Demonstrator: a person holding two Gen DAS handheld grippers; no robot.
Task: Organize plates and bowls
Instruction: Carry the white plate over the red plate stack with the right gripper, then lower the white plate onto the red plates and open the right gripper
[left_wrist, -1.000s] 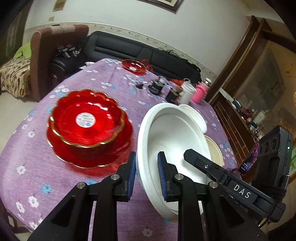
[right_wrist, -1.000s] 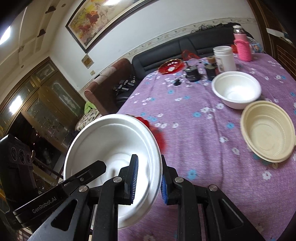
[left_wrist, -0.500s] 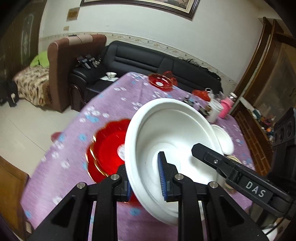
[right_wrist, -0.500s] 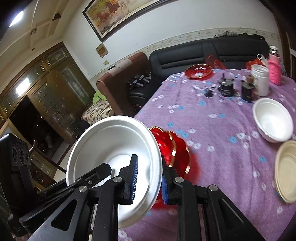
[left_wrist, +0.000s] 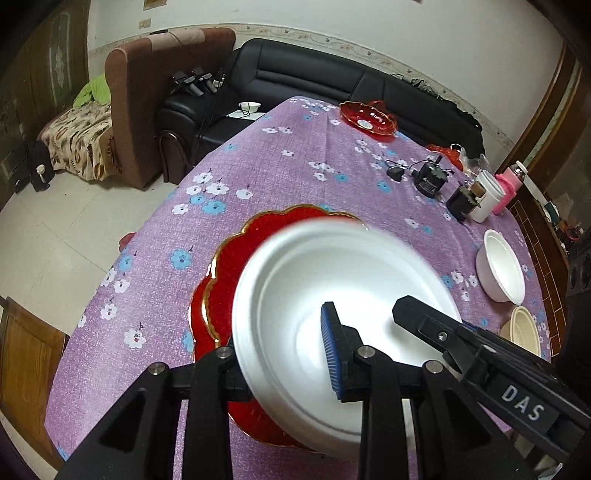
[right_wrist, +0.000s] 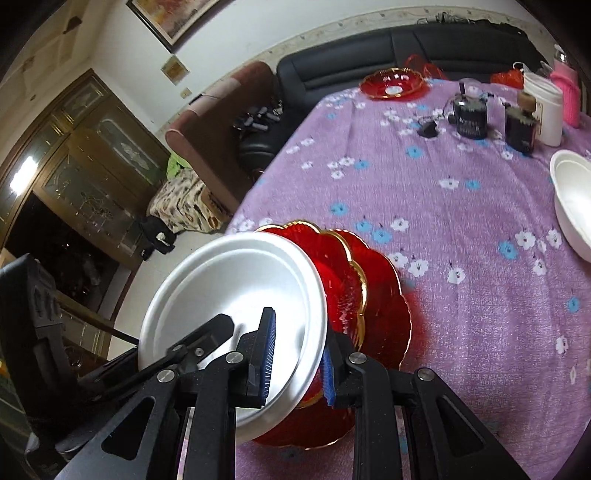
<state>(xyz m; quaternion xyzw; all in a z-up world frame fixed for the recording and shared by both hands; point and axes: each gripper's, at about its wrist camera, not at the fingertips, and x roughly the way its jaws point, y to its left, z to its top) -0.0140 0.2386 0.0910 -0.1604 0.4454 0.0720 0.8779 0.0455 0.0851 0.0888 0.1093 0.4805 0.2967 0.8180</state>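
White plate (left_wrist: 332, 295) empty, tilted over red plates (right_wrist: 373, 295); I hold rim in right gripper (right_wrist: 297, 363); left gripper (left_wrist: 284, 354) jaws just loosening around rim.

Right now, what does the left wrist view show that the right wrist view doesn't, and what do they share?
Only the left wrist view shows the pale yellow ribbed bowl at the table's edge and the small white bowl on the side table by the sofa. Only the right wrist view shows the glass-fronted wooden cabinet and framed painting. Both show the large white foam plate over the stacked red scalloped glass plates, plus the far red glass dish.
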